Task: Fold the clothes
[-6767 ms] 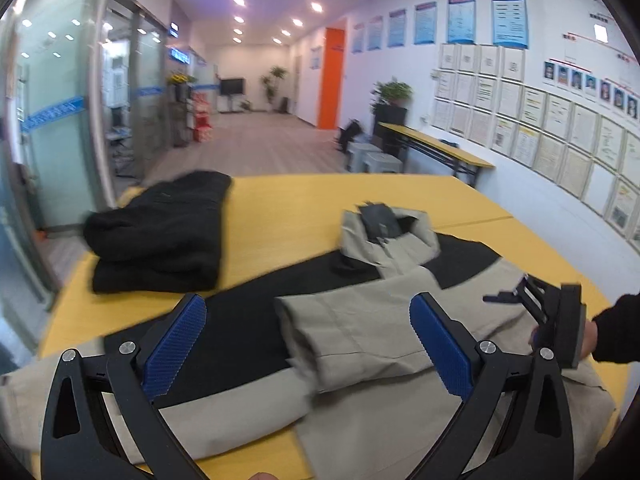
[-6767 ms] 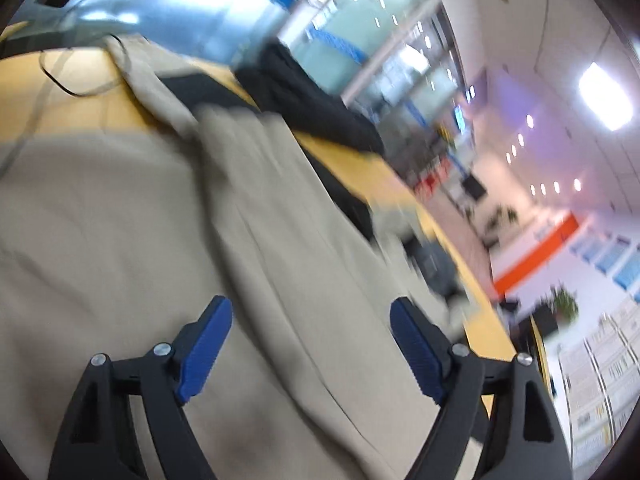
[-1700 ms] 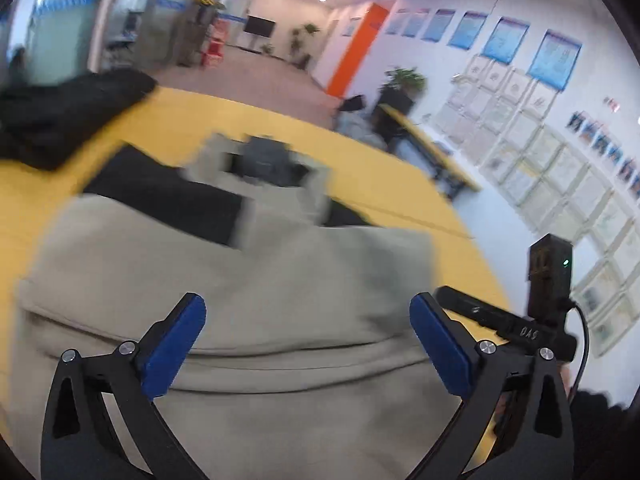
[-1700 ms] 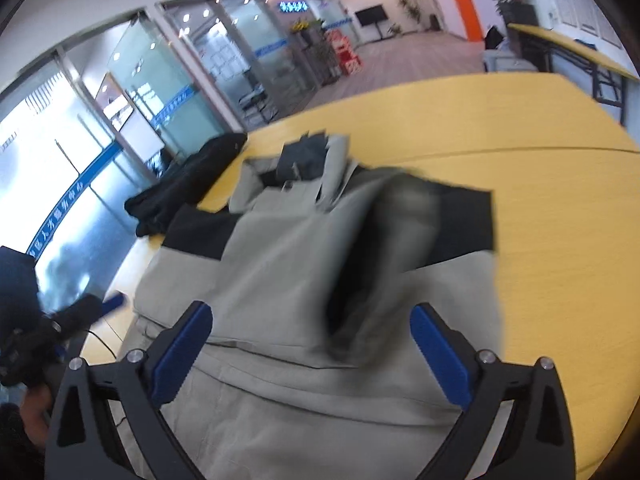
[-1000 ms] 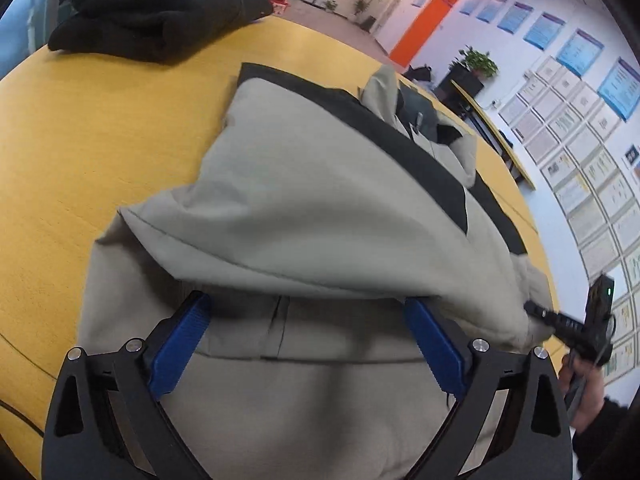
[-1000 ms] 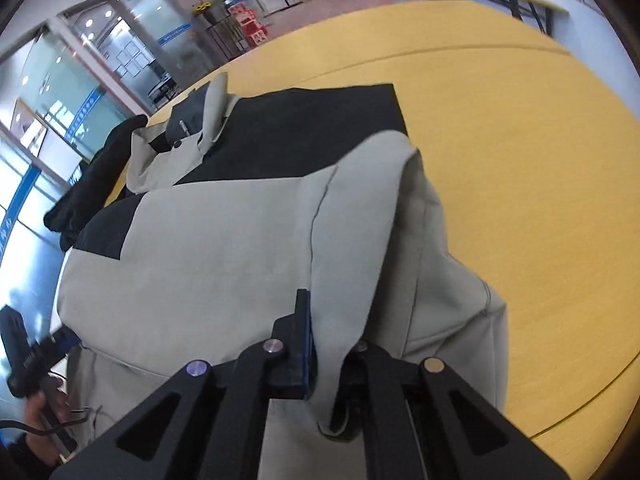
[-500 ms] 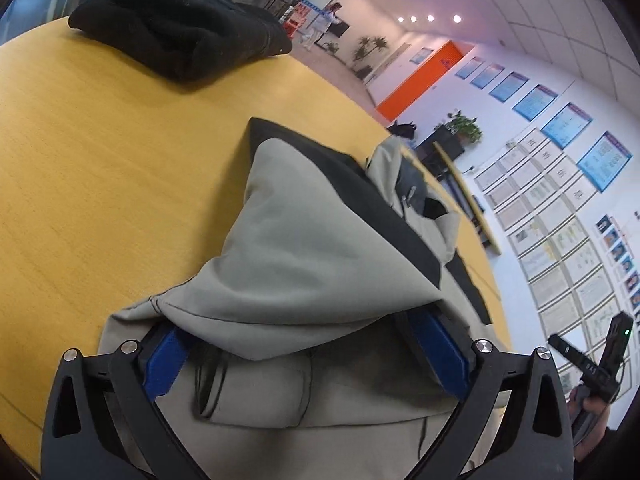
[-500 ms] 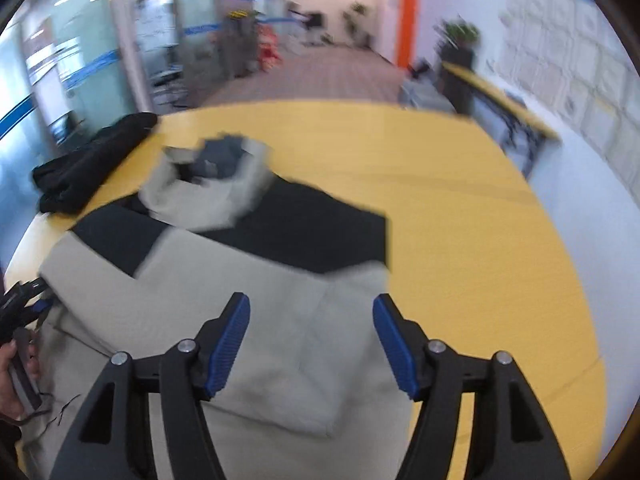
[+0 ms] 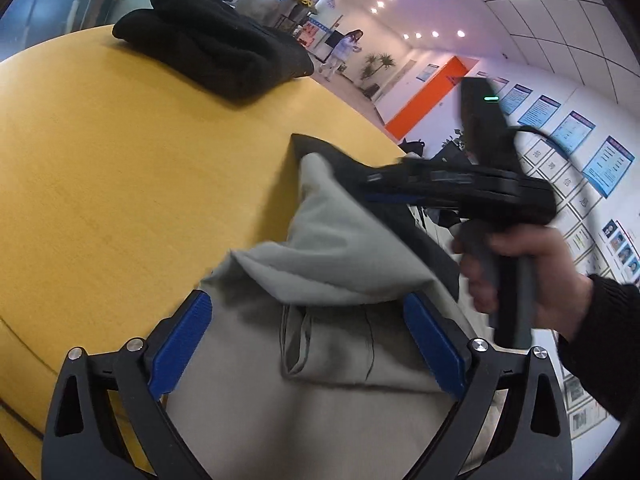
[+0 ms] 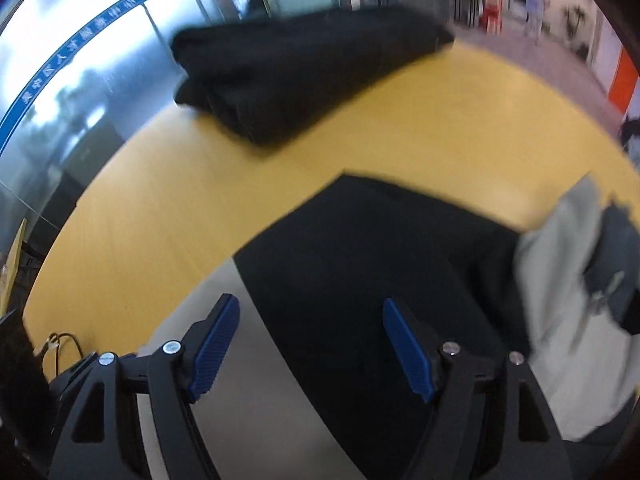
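A beige and black jacket (image 9: 332, 264) lies partly folded on the yellow table (image 9: 120, 184). My left gripper (image 9: 308, 344) is open, its blue pads on either side of the jacket's bunched lower edge. My right gripper shows in the left wrist view (image 9: 460, 188), held in a hand above the jacket's black shoulder. In the right wrist view the right gripper (image 10: 312, 340) is open and empty over the jacket's black panel (image 10: 360, 264), with the beige collar (image 10: 568, 280) at the right.
A folded black garment (image 9: 212, 44) lies at the table's far left corner and also shows in the right wrist view (image 10: 304, 60). Glass walls stand behind it. A wall of framed papers (image 9: 600, 208) is at the right.
My right gripper let go of the jacket's edge, opened, and swung left over the black shoulder. The left gripper stays around the lower edge, and the fold has bunched up higher.
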The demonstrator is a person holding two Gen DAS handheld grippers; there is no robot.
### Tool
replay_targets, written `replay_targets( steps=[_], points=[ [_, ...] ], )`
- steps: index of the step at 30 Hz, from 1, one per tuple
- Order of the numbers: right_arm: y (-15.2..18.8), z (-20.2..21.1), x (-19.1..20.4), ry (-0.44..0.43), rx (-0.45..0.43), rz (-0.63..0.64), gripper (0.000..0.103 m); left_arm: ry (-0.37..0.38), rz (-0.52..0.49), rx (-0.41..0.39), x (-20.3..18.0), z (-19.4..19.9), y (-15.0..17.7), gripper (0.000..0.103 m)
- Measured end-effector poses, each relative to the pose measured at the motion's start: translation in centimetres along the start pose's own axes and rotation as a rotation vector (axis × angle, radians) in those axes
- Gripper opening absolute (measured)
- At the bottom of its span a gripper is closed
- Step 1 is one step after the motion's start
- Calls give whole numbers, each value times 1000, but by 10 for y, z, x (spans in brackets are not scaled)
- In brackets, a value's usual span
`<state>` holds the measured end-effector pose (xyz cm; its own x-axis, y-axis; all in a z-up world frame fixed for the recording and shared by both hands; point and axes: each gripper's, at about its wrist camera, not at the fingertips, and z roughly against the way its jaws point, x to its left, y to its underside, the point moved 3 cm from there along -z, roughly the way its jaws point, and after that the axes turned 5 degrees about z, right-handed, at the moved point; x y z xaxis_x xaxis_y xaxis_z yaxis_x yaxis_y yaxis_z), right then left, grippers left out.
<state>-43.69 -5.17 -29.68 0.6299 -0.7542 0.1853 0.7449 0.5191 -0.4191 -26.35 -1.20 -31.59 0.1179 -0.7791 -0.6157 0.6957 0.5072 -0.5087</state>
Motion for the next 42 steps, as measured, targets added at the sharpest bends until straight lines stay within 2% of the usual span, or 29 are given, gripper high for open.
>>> replay_targets(
  steps=[2, 4, 7, 9, 11, 13, 18, 23, 28, 30, 31, 32, 35, 38, 40, 41, 42],
  points=[
    [5, -11, 2, 15, -2, 31, 80, 18, -12, 20, -3, 3, 4, 98],
    [7, -7, 0, 2, -29, 32, 80, 73, -36, 20, -9, 13, 2, 98],
    [4, 8, -6, -29, -60, 71, 79, 147, -117, -6, -22, 21, -11, 100],
    [-6, 21, -7, -25, -72, 137, 80, 177, -123, 0, -21, 16, -23, 103],
    [-20, 24, -17, -28, -38, 174, 85, 214, -79, 51, -13, 3, -32, 103],
    [-35, 27, -27, -35, -2, 208, 87, 240, -8, 134, -1, -12, -36, 102],
    [-52, -6, -49, -166, 186, 197, 89, 354, 191, 181, 22, -9, -32, 103],
    [-59, -25, -63, -253, 256, 186, 89, 437, 355, 170, 34, -4, -29, 103],
    [-58, -23, -69, -359, 244, 154, 91, 434, 383, 134, 23, -15, -38, 103],
    [-56, -22, -68, -411, 233, 149, 83, 427, 397, 139, 20, -19, -43, 103],
    [-54, -22, -64, -433, 239, 170, 69, 423, 403, 142, 19, -21, -45, 103],
    [-51, -22, -59, -454, 245, 191, 49, 425, 414, 145, 19, -20, -46, 103],
    [-45, -23, -46, -498, 250, 262, 18, 454, 473, 145, 25, -18, -50, 103],
    [-44, -12, -48, -535, 170, 257, 5, 499, 509, 120, 27, -20, -57, 103],
    [-44, -1, -54, -549, 89, 229, 3, 522, 503, 89, 25, -20, -62, 102],
    [-43, 3, -58, -547, 51, 211, 3, 524, 497, 69, 25, -20, -63, 98],
    [-42, 7, -63, -530, 22, 198, 3, 524, 498, 59, 26, -22, -64, 84]
  ],
)
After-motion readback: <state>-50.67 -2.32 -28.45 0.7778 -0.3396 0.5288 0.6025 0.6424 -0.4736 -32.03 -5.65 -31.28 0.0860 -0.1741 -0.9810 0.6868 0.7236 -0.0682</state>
